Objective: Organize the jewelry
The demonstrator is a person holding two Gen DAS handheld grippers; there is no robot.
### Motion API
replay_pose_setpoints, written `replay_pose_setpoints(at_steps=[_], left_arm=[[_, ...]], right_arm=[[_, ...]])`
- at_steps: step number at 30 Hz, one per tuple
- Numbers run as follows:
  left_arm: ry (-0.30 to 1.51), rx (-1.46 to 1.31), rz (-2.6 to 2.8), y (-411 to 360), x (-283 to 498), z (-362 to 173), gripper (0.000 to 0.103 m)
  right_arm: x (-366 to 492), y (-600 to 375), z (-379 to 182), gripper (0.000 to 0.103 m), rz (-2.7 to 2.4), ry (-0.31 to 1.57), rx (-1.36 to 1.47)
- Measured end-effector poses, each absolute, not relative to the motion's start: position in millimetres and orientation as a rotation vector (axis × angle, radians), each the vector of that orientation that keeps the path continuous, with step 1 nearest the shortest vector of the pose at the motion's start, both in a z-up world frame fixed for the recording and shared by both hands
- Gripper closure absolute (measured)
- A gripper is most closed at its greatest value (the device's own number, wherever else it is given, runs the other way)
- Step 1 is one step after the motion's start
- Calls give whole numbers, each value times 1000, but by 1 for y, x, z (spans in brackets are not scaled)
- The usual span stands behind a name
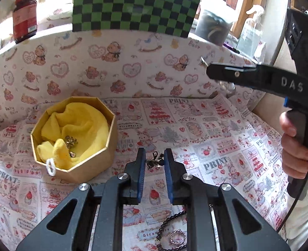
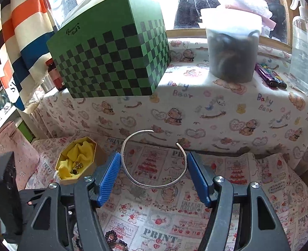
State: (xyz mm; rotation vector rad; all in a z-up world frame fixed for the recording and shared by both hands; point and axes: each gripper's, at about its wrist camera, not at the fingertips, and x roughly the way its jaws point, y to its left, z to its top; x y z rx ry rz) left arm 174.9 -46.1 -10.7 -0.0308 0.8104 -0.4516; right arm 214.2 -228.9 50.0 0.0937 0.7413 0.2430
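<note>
My left gripper (image 1: 155, 164) is shut on a small metal charm (image 1: 154, 161), pinched between its blue pads (image 1: 141, 167) just above the printed cloth. To its left stands a gold octagonal box (image 1: 95, 159) lined with yellow cloth (image 1: 78, 123), with metal jewelry pieces (image 1: 71, 141) inside. A black bead bracelet (image 1: 170, 222) and a chain ring (image 1: 178, 237) lie on the cloth under the gripper. My right gripper (image 2: 153, 154) is shut on a silver open bangle (image 2: 154, 185), held flat between its pads (image 2: 110, 177) in the air. The gold box (image 2: 91, 159) sits to its left.
A green checkered box (image 2: 112, 58), a lidded plastic tub (image 2: 233, 48), lighters (image 2: 269, 75) and a spray bottle (image 2: 304, 52) stand on the raised ledge behind. A red jar (image 1: 25, 16) stands at the far left. A hand (image 1: 294, 146) grips the right tool's handle.
</note>
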Motion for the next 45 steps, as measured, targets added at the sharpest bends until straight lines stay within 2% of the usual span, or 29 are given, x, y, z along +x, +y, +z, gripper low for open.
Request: replay_pose_setpoints(at_steps=[17,45], left_arm=[[621,-221,-359,28,169,41,86],[716,-315,-223,72,211,1,86]], right_arm=[[206,-209,44,35,292,717,74],[196,-207,49,35,331,659,87]])
